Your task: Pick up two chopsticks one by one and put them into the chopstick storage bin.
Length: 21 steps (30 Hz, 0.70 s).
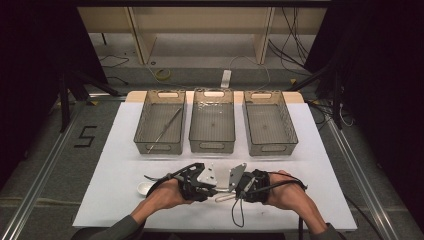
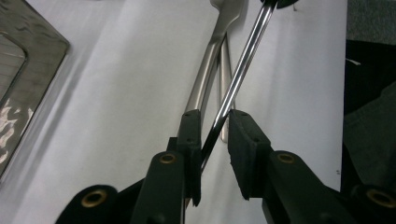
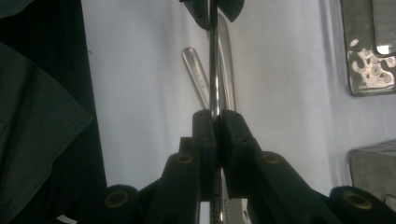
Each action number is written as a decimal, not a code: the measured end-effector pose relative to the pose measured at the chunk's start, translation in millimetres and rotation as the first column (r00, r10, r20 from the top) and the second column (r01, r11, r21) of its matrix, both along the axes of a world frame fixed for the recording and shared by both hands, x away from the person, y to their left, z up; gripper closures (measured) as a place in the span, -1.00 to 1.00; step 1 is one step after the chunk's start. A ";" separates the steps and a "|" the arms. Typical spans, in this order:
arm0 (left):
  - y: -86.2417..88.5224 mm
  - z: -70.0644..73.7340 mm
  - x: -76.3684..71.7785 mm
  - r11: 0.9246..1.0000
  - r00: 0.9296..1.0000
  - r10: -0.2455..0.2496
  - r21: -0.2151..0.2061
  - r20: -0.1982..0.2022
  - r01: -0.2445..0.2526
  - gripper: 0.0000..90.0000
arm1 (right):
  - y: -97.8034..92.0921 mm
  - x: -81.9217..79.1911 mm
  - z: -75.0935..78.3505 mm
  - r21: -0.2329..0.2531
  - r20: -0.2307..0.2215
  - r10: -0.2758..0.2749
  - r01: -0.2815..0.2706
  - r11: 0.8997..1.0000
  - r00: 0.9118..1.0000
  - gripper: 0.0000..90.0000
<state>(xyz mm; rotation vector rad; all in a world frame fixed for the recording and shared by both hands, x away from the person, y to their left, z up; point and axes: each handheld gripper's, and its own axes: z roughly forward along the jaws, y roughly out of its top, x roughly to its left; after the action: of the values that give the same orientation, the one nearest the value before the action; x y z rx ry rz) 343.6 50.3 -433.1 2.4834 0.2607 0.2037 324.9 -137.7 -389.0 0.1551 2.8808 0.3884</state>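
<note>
Table (image 1: 115, 175): white sheet; three mesh baskets (image 1: 212, 121) along the far edge.
Right tongs (image 3: 215, 114): jaws pressed tight on a thin shiny rod (image 3: 214, 60), near centre.
Left tongs (image 2: 215, 120): jaws parted around the rod (image 2: 243, 65), one pad touching.
Beneath: spoon handles (image 2: 205, 79) lying flat.
Risk: single-ended hold; the slick rod may pivot or slip onto the cutlery if the left jaws don't clamp.

Only legible mark: black "5" (image 1: 86, 136) on floor, left of table (image 1: 115, 150).

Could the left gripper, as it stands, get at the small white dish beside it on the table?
Probably not yet: the left gripper has a metal rod between its fingers, though the white dish lies unobstructed.
</note>
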 end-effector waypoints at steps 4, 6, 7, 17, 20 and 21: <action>-2.1 0.0 -3.8 0.999 0.999 -0.031 0.033 0.007 0.031 0.76 | -0.4 -0.9 0.0 0.006 -0.003 0.025 -0.025 1.000 1.000 0.90; -2.3 -0.3 -4.5 0.998 0.999 -0.049 0.037 -0.006 0.049 0.79 | -0.4 -1.7 -0.2 0.002 -0.002 0.033 -0.033 0.999 0.999 0.88; -2.7 -0.3 -5.1 0.997 0.998 -0.061 0.036 -0.012 0.061 0.81 | -0.8 -1.5 0.2 0.000 0.003 0.034 -0.034 0.999 0.999 0.87; 0.4 5.1 -3.5 0.999 0.998 -0.039 0.012 -0.043 0.039 0.91 | -11.2 7.0 6.7 0.105 -0.015 -0.060 0.061 0.993 0.998 0.51; 7.7 8.1 3.1 1.000 0.999 0.022 0.012 -0.032 -0.022 0.91 | -14.7 9.1 11.8 0.172 -0.001 -0.115 0.113 0.979 0.993 0.27; 10.6 8.8 5.8 0.999 0.999 0.042 0.012 -0.032 -0.042 0.91 | -15.9 9.7 12.7 0.205 -0.012 -0.128 0.127 0.970 0.992 0.17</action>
<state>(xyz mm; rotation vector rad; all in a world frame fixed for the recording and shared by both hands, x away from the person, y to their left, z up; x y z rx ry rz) 349.4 60.9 -424.3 2.4955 0.3266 0.1827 334.6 -153.6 -376.3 0.3727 2.8041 0.6608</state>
